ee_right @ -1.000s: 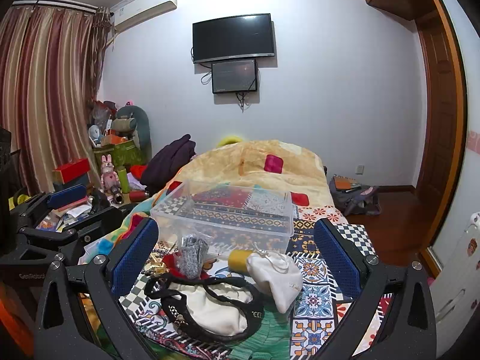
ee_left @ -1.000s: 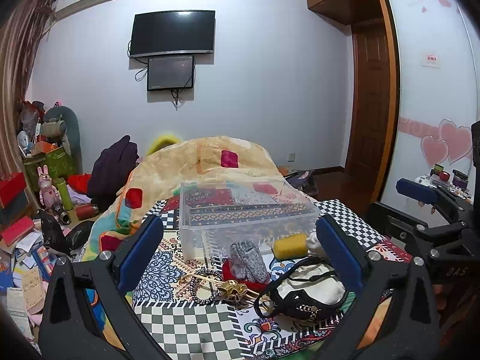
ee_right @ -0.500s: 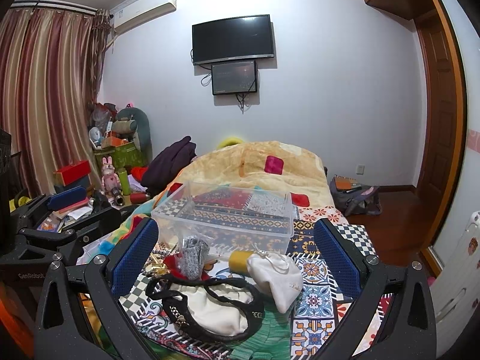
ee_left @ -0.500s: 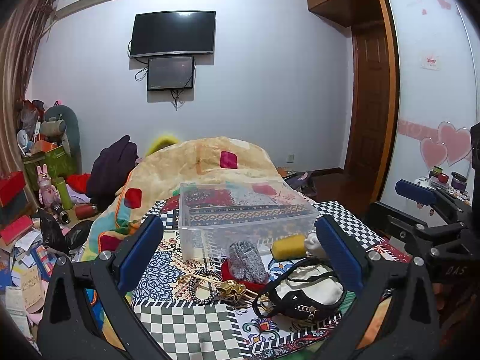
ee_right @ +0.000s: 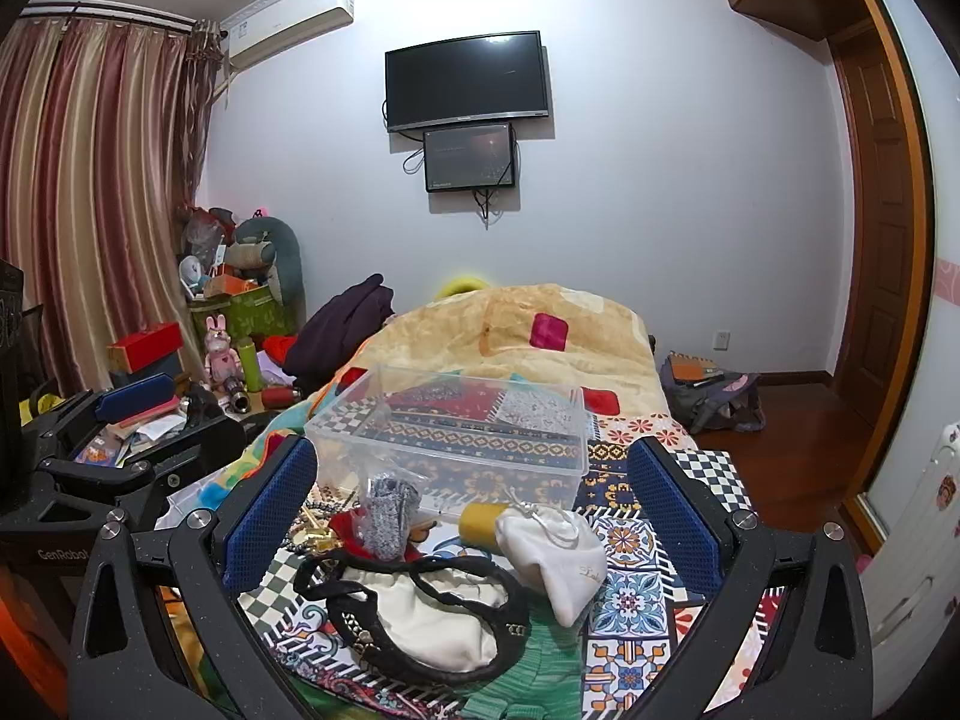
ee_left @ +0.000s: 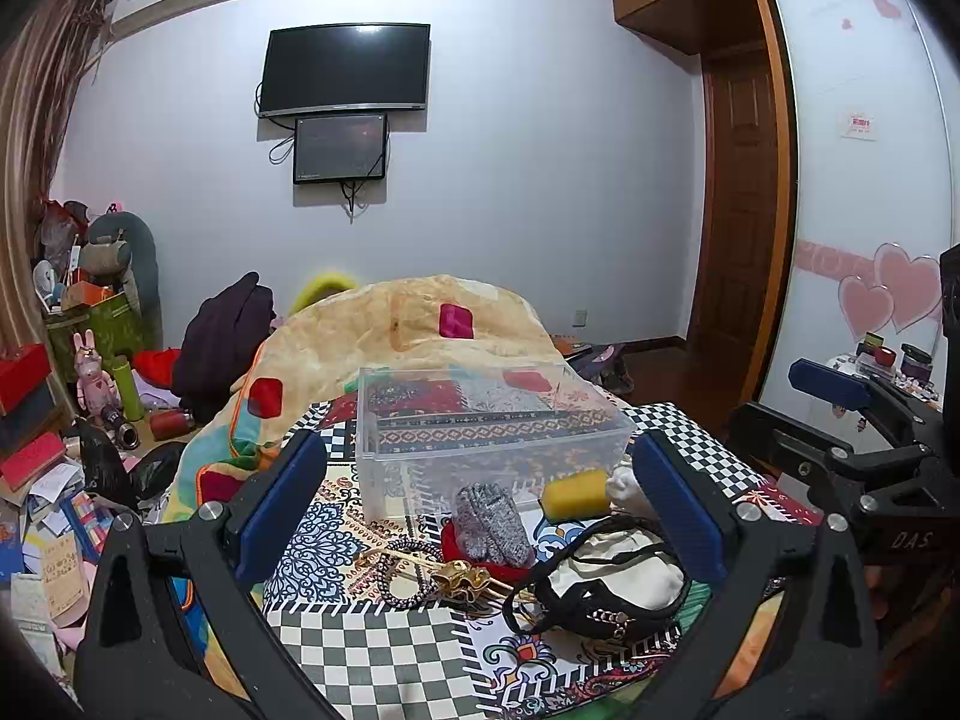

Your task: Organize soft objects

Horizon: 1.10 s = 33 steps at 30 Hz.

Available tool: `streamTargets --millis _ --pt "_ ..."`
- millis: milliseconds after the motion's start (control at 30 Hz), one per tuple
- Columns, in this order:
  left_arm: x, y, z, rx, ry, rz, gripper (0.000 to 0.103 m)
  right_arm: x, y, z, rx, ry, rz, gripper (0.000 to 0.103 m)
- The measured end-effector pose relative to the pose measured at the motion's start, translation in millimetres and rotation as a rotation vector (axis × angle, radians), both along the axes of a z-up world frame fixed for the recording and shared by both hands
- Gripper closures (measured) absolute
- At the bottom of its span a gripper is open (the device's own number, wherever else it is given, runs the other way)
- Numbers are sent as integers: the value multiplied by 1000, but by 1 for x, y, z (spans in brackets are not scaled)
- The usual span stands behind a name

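Note:
An empty clear plastic box (ee_left: 486, 426) (ee_right: 456, 426) stands on the patterned bed cover. In front of it lie a grey knit glove (ee_left: 489, 519) (ee_right: 389, 516) on a red cloth (ee_left: 480, 564), a yellow sponge roll (ee_left: 575, 495) (ee_right: 480, 521), a white drawstring pouch (ee_right: 555, 558), a cream bag with black straps (ee_left: 606, 588) (ee_right: 420, 618), a green knit piece (ee_right: 528, 678), and beads with a gold clip (ee_left: 432, 573). My left gripper (ee_left: 480, 510) is open and empty above the pile. My right gripper (ee_right: 471, 516) is open and empty, to its right.
A yellow blanket (ee_left: 420, 330) is heaped behind the box. Clutter, boxes and a pink rabbit toy (ee_left: 90, 372) fill the floor at left. A backpack (ee_right: 714, 396) lies on the wooden floor at right, near the door.

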<state>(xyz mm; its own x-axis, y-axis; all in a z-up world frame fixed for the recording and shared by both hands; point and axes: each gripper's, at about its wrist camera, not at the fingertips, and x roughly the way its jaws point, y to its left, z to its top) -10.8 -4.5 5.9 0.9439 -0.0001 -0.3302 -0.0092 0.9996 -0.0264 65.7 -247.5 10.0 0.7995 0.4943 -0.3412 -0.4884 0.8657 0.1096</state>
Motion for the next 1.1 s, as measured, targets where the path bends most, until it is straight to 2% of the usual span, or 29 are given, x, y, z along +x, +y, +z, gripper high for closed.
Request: streamTargets --millis 1100 --pt "1 -5 3 -7 -5 -1 0 -1 2 0 13 -6 5 0"
